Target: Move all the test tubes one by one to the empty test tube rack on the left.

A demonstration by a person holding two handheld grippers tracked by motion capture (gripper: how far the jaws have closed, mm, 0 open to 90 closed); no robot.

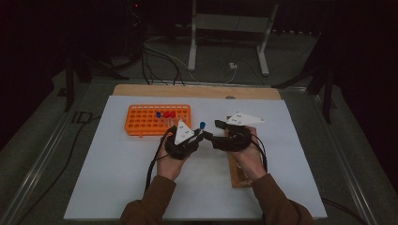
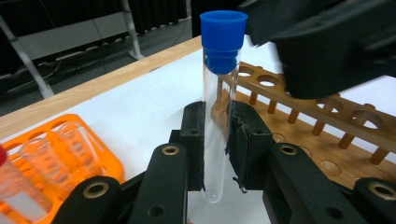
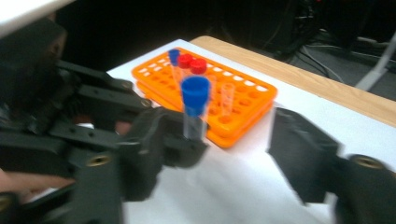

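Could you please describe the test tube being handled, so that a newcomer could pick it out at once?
Start at the white mat and find the two hands at its middle. The left tool clamps one clear tube upright there. Its blue cap and place off the orange rack set it apart from the racked tubes.

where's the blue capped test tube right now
The blue-capped tube stands upright, clamped in the left gripper over the white mat, between the orange rack and the wooden rack.
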